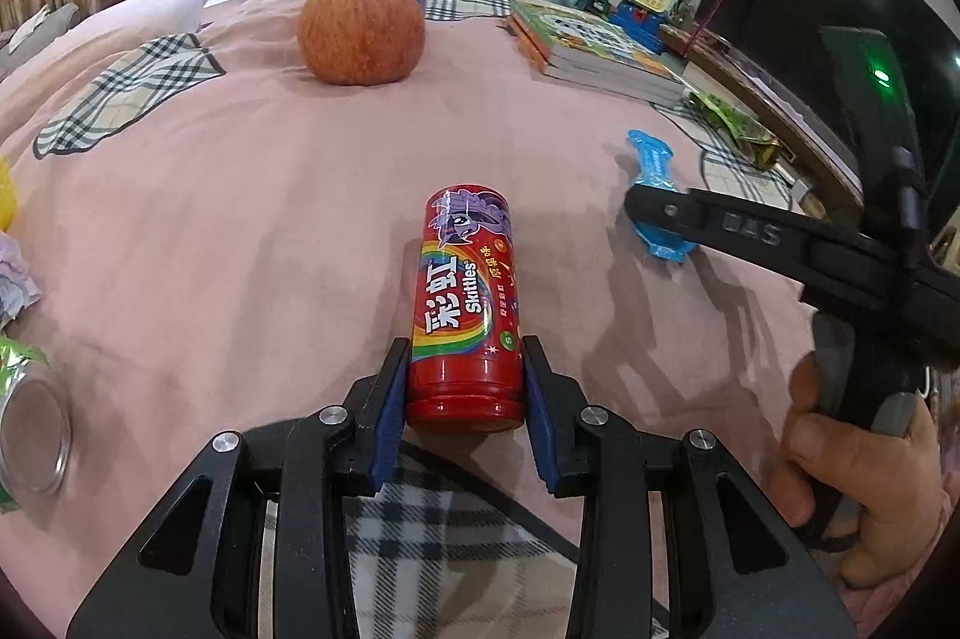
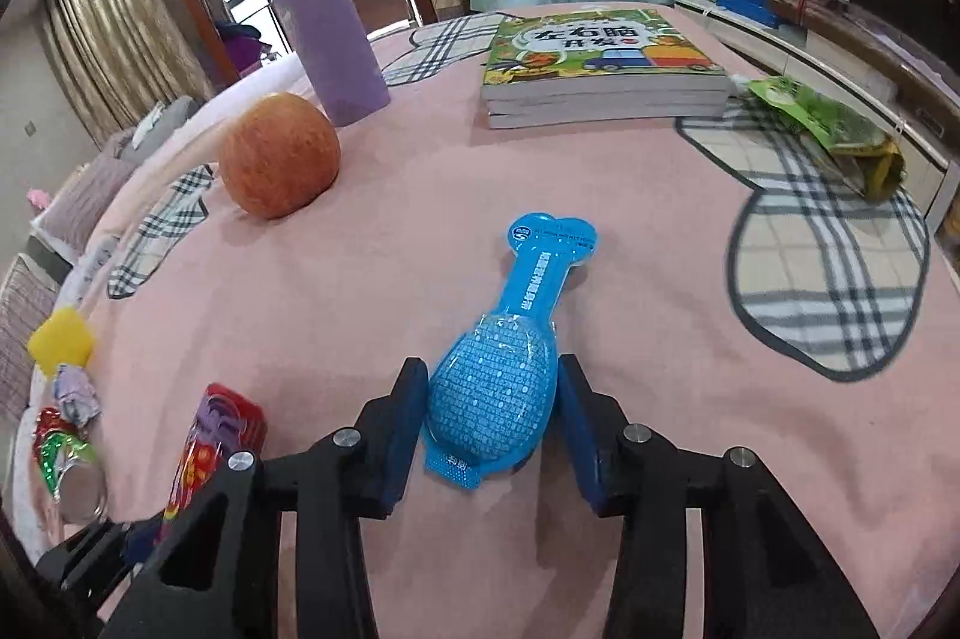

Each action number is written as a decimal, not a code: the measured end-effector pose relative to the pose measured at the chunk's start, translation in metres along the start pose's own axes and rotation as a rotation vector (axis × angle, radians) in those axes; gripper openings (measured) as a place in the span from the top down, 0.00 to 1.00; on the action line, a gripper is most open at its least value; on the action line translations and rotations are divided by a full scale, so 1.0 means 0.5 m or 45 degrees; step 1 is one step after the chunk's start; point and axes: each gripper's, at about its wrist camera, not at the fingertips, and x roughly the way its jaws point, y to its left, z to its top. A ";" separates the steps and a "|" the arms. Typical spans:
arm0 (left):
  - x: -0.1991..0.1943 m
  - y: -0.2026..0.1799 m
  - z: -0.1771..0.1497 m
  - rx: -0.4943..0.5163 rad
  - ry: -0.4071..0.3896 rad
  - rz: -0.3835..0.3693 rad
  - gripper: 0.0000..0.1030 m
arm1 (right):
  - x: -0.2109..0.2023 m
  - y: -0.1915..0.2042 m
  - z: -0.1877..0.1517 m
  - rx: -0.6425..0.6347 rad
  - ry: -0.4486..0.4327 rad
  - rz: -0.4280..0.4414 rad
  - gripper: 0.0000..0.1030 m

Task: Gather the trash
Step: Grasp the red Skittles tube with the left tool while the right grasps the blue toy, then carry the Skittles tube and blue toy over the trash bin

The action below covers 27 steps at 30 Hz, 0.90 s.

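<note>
Trash is lying scattered over a pink blanket [image 2: 372,291], and the apple [image 2: 279,154] near its middle is serving as the landmark. Going from big to small: a stack of books [image 2: 603,69] is sitting well to the right of the apple, a purple cup [image 2: 327,33] is standing just behind it, and neither looks like trash.

A red candy tube [image 1: 467,306] is lying in front of the apple, toward the cameras. The left claw [image 1: 467,387] is pinching its near end, both blue pads pressing on its sides. A blue bone-shaped wrapper [image 2: 510,369] is lying in front of the apple and to its right; the right claw [image 2: 493,420] is closing around its rounded end, with the pads seeming to touch its edges.

By my judgement the collecting is only beginning: two pieces are gripped but not yet lifted, and no bin is showing. Left over are a green wrapper [image 2: 834,129] far right of the apple beyond the books, a crushed can [image 1: 30,423] and crumpled paper [image 2: 75,393] far to its left, and a yellow block [image 2: 60,342] of unclear kind.

The can is being cut off by the frame edge, and the left claw's own view is showing only part of the blue wrapper behind the right claw.
</note>
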 end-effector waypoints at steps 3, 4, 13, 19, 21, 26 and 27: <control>-0.006 -0.019 -0.003 0.005 0.004 -0.035 0.67 | -0.036 -0.024 -0.013 0.019 -0.032 0.045 0.57; -0.007 -0.027 -0.005 0.011 0.005 -0.045 0.67 | -0.050 -0.032 -0.018 0.029 -0.042 0.054 0.57; -0.021 -0.154 -0.020 0.135 0.022 -0.157 0.67 | -0.188 -0.130 -0.100 0.130 -0.117 0.105 0.57; -0.032 -0.226 -0.033 0.216 0.034 -0.205 0.67 | -0.257 -0.192 -0.143 0.216 -0.152 0.097 0.57; -0.036 -0.248 -0.035 0.239 0.036 -0.218 0.67 | -0.278 -0.207 -0.154 0.237 -0.169 0.096 0.57; -0.049 -0.290 -0.039 0.286 0.032 -0.236 0.67 | -0.322 -0.238 -0.182 0.284 -0.190 0.114 0.57; -0.052 -0.297 -0.040 0.294 0.031 -0.240 0.67 | -0.333 -0.243 -0.188 0.287 -0.199 0.107 0.57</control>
